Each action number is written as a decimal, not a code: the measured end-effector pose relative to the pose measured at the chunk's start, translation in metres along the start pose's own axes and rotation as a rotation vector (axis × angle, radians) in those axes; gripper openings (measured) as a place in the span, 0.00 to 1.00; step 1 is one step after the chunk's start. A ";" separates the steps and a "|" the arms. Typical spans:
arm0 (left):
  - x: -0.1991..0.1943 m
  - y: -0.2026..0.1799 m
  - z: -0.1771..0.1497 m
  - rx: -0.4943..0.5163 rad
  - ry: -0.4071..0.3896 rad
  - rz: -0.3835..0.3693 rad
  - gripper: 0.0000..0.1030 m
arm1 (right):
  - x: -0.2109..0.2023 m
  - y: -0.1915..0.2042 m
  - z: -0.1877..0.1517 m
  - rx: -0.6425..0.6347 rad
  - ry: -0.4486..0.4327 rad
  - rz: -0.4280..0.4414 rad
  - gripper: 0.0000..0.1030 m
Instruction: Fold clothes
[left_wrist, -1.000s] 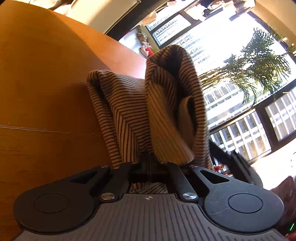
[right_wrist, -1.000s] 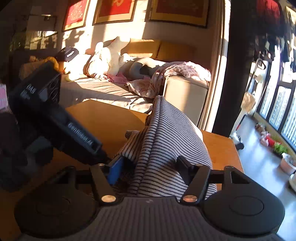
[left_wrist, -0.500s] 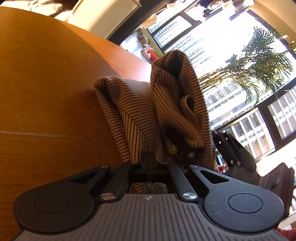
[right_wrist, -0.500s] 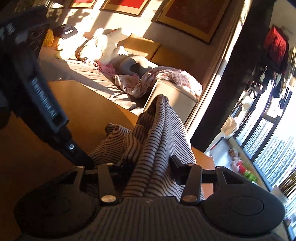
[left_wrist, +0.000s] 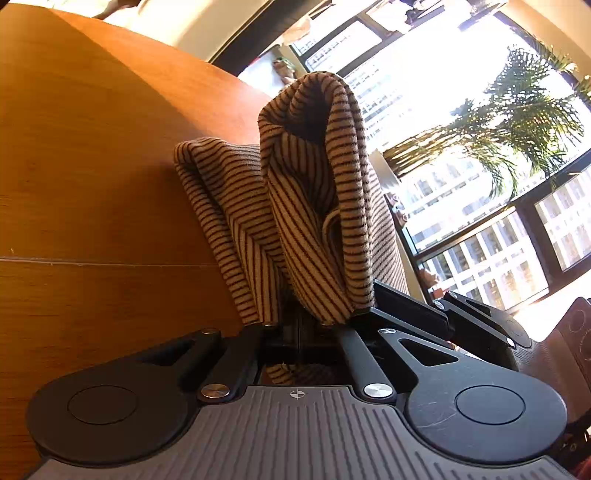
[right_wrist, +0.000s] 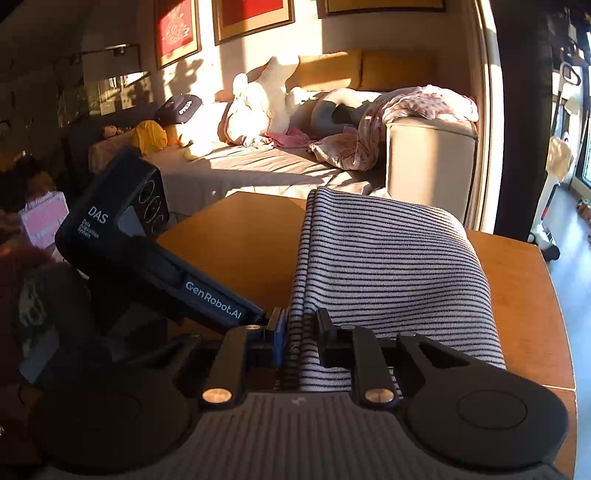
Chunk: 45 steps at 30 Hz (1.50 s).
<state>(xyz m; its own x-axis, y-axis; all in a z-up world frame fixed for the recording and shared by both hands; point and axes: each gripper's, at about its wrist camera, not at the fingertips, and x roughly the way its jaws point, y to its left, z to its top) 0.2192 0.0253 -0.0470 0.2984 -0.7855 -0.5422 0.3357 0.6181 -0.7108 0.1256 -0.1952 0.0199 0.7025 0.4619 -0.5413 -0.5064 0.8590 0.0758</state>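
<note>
Left gripper (left_wrist: 299, 326) clamped on striped garment (left_wrist: 295, 206), cloth bunched upright over wooden table (left_wrist: 92, 166). Right gripper (right_wrist: 299, 332) pinched same garment edge, rest draped rightward over finger, above table. Grippers side by side. Sofa (right_wrist: 428, 147) behind.

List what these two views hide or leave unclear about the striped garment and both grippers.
- Left wrist view: the striped garment drapes over the left gripper, hiding its fingertips.
- Right wrist view: the garment's far end drops behind its own fold.
- Garment type: unclear, bunched.
- Right gripper: fingertips buried in cloth.
</note>
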 end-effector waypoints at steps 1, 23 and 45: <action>0.000 -0.001 0.000 0.006 0.000 0.004 0.00 | 0.000 0.000 -0.001 -0.006 0.002 0.001 0.16; -0.014 -0.091 0.052 0.250 -0.158 0.083 0.08 | 0.013 0.044 -0.018 -0.249 0.017 -0.093 0.37; -0.010 -0.048 0.032 0.301 -0.136 0.163 0.04 | 0.066 -0.161 0.032 0.610 0.065 0.214 0.64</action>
<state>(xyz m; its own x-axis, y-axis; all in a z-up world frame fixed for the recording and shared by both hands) 0.2287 0.0046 0.0064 0.4786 -0.6776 -0.5585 0.5160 0.7316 -0.4455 0.2689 -0.2960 -0.0013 0.5764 0.6387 -0.5097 -0.2431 0.7296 0.6393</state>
